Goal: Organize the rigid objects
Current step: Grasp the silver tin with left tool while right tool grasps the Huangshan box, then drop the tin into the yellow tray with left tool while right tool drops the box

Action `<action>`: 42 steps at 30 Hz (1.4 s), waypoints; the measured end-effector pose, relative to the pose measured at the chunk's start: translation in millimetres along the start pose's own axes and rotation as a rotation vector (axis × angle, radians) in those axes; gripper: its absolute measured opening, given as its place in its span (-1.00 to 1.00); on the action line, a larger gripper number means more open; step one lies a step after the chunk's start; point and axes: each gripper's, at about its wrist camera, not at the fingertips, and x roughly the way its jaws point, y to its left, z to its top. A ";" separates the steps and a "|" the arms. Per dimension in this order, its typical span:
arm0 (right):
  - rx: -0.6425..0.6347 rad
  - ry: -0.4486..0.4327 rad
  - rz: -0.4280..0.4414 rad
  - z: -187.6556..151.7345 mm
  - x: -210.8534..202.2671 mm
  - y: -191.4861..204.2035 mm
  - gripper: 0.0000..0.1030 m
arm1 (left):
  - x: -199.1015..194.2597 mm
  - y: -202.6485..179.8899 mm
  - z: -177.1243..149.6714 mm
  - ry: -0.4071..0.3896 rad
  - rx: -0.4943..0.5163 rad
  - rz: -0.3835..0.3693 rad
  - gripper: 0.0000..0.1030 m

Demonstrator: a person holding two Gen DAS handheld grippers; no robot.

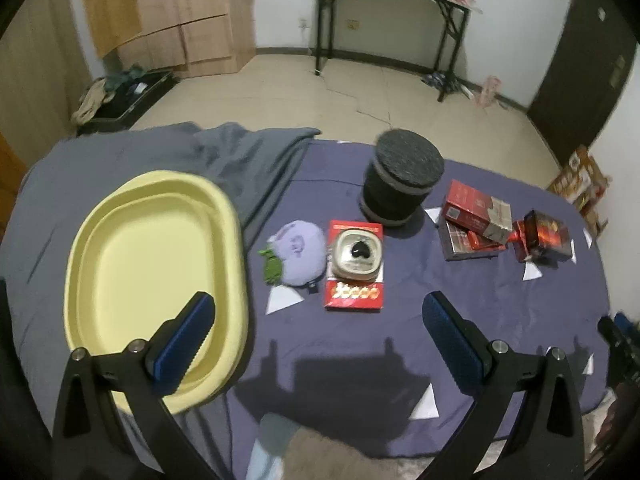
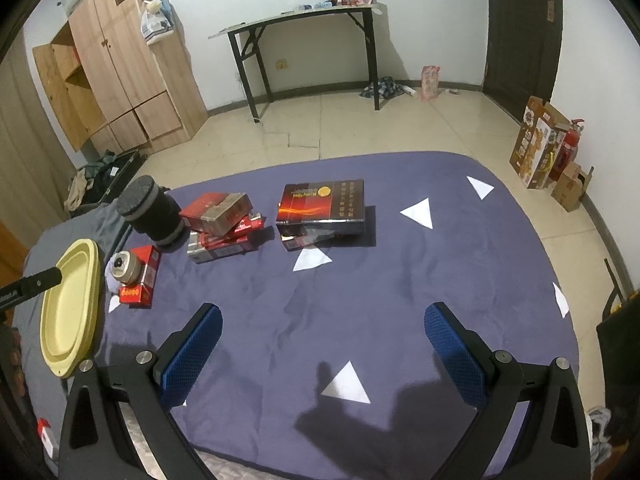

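Note:
A yellow oval basin (image 1: pixel 156 280) lies on the left of the purple-covered bed (image 1: pixel 360 360). To its right rests a red flat box topped by a round cream case (image 1: pixel 356 264), with a lilac plush toy (image 1: pixel 300 252) beside it. Behind stands a dark foam cylinder (image 1: pixel 400 180). Stacked red boxes (image 1: pixel 476 216) and a dark red-orange box (image 1: pixel 544 236) lie further right. My left gripper (image 1: pixel 320 320) hovers open, empty, just in front of the flat box. My right gripper (image 2: pixel 324 328) is open and empty over bare cloth, well short of the dark box (image 2: pixel 322 208).
A grey blanket (image 1: pixel 224 160) is bunched behind the basin. White triangular markers (image 2: pixel 418 212) dot the cloth. On the floor beyond are a black-legged table (image 2: pixel 312 40), a wooden wardrobe (image 2: pixel 120 60), cardboard boxes and a fire extinguisher (image 2: pixel 568 144).

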 end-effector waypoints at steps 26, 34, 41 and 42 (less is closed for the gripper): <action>0.015 0.213 -0.091 109.8 178.5 13.7 0.99 | 113.4 -38.4 25.8 0.119 0.215 0.011 0.87; 0.055 0.195 -0.088 112.6 172.8 10.9 0.99 | 106.5 -20.2 32.6 0.116 0.154 -0.044 0.87; 0.038 0.219 -0.096 109.4 179.8 13.2 0.80 | 109.9 -16.2 33.5 0.106 0.127 -0.092 0.08; 0.046 0.228 -0.091 109.0 182.1 12.1 0.81 | 110.0 -15.9 33.5 0.104 0.126 -0.102 0.09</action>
